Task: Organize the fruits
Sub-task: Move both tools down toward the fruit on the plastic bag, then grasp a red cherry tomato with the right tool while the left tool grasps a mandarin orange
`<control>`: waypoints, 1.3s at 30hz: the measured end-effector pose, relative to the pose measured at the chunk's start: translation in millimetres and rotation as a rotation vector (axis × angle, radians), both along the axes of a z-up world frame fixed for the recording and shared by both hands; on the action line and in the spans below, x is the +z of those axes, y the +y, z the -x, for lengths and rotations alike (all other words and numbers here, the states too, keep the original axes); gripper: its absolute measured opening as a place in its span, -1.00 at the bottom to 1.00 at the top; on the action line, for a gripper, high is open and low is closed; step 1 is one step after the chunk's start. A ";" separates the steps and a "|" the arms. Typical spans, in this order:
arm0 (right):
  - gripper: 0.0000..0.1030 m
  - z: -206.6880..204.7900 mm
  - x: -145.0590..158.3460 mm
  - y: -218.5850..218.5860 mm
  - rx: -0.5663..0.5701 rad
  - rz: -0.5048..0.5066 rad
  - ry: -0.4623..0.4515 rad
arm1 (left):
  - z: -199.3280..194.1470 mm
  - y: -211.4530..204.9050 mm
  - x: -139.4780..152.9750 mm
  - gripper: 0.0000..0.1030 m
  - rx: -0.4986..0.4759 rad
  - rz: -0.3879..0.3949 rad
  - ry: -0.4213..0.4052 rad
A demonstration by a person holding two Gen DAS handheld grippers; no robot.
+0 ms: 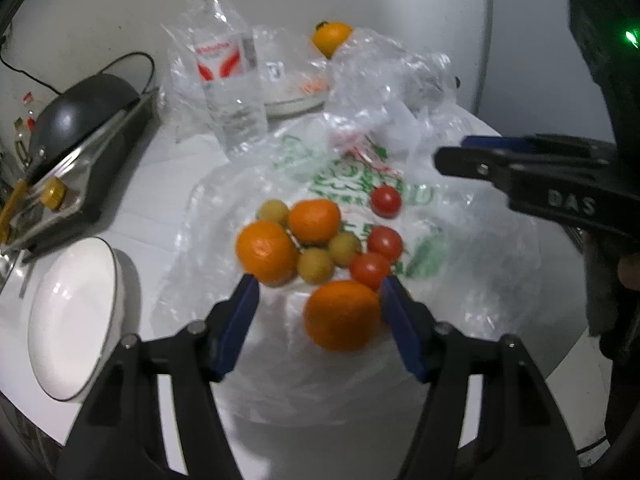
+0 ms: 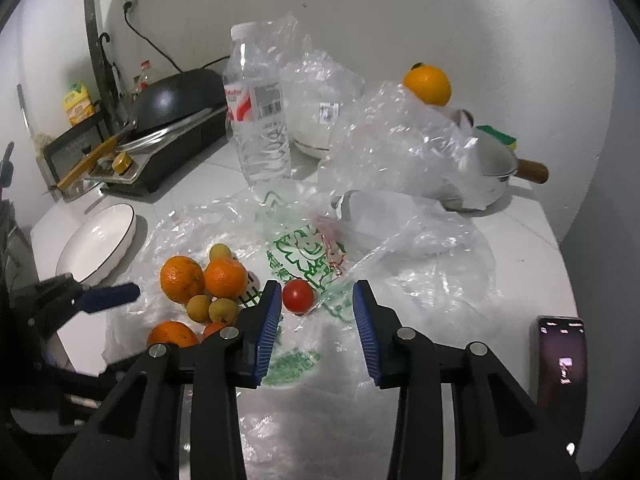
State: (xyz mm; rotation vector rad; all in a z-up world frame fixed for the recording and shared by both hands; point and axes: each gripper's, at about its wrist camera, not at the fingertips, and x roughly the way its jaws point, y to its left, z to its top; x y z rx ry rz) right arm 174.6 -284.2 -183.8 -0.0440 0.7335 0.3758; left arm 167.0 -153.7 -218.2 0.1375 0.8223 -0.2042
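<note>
We see left gripper point(image 1: 318, 300) wide, nearest orange point(image 1: 342, 315) between its fingers, touching right pad. Right gripper point(image 2: 316, 312) wide, lone tomato point(image 2: 298, 296) just ahead. Fruits round, no long axis; all on printed bag point(image 1: 360, 184).

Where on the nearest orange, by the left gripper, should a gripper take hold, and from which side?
Grip the nearest orange across its widest middle, coming from above and in front, where the open left gripper already flanks it. It is round and lies apart from the pile.
</note>
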 end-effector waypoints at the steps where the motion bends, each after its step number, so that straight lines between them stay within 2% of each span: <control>1: -0.25 -3.2 -2.3 1.4 0.007 -0.001 0.009 | -1.1 -1.3 -1.3 0.09 -0.003 0.003 0.009; 6: -0.27 -19.1 -10.8 11.2 0.039 -0.008 0.044 | -6.8 1.2 -4.5 0.07 -0.009 0.035 0.033; 10: -0.28 -32.1 -18.7 20.6 0.067 -0.008 0.081 | -10.5 2.9 -10.5 0.07 -0.029 0.081 0.084; 13: -0.29 -39.2 -26.6 25.0 0.071 -0.005 0.114 | -9.5 4.8 -11.7 0.06 -0.029 0.097 0.086; 16: -0.30 -43.9 -31.5 27.6 0.077 -0.006 0.136 | -10.3 5.5 -12.7 -0.10 -0.036 0.120 0.094; 23: -0.47 -51.5 -41.5 32.6 0.084 0.013 0.169 | -14.0 6.2 -13.0 -0.13 -0.049 0.137 0.109; 31: -0.48 -50.5 -39.6 33.4 0.094 0.031 0.156 | -13.1 6.2 -7.0 -0.14 -0.058 0.136 0.089; 39: -0.48 -42.3 -22.9 26.7 0.073 0.011 0.108 | -10.1 9.4 9.3 -0.14 -0.056 0.138 0.033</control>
